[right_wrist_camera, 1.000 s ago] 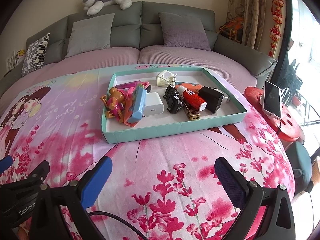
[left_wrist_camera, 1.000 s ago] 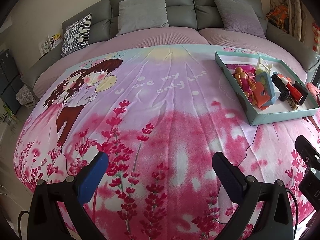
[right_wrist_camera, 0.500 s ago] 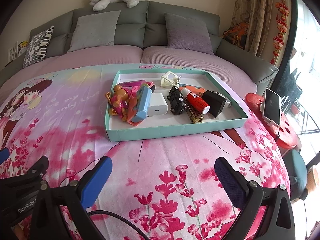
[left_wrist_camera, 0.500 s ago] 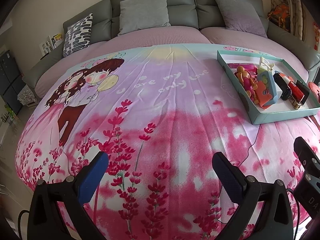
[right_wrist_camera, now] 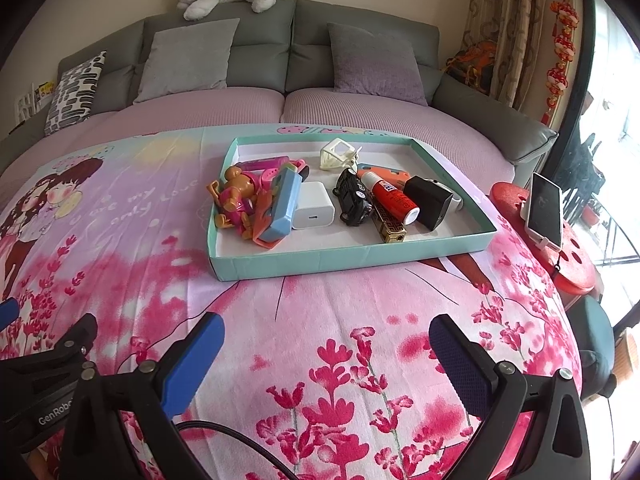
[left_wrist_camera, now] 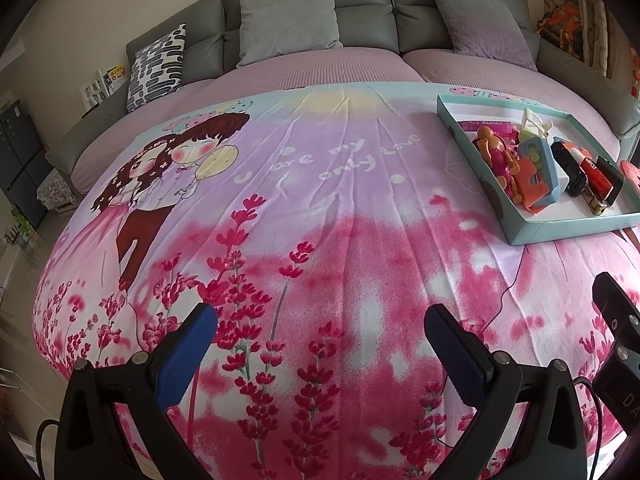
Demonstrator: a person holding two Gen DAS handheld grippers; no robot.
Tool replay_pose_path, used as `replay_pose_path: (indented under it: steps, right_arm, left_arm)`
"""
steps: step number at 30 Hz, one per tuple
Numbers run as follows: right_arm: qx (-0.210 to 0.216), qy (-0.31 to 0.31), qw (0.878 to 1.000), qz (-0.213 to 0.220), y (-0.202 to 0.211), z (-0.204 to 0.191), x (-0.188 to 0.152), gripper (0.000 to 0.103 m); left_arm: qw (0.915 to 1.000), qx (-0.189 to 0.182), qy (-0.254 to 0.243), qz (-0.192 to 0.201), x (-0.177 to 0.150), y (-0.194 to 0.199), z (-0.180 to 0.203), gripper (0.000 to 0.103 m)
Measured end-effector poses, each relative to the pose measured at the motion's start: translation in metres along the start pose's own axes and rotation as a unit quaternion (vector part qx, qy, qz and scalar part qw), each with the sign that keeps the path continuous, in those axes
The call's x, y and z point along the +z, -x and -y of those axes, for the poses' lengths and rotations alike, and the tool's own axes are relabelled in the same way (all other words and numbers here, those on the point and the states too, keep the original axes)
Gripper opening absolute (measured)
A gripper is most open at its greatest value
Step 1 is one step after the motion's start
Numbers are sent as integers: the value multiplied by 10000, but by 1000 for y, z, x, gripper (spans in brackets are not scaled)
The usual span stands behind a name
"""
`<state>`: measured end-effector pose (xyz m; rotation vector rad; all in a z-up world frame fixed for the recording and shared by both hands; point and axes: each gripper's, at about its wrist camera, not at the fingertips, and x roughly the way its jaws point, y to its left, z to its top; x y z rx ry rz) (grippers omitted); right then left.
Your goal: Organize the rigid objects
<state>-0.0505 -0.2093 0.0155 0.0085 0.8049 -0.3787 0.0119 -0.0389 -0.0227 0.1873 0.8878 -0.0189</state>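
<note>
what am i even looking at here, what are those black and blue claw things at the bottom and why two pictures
Those claws are two hand-held grippers; a person holds one in each hand. Each carries a camera looking along its fingers, so there are two views. The left gripper and the right gripper are both open and hold nothing. They hover over a pink flowered bedspread. On it sits a teal tray with small things: a toy figure, a white charger, a toy car and a red tube.
</note>
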Motion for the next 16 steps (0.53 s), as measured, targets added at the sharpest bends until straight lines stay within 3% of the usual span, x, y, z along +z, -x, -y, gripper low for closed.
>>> replay_pose_path:
  steps: [16]
  right_arm:
    - [-16, 27, 10000, -2, 1, -1, 1, 103]
  left_arm:
    - [10000, 23, -24, 87, -1, 4, 1, 103]
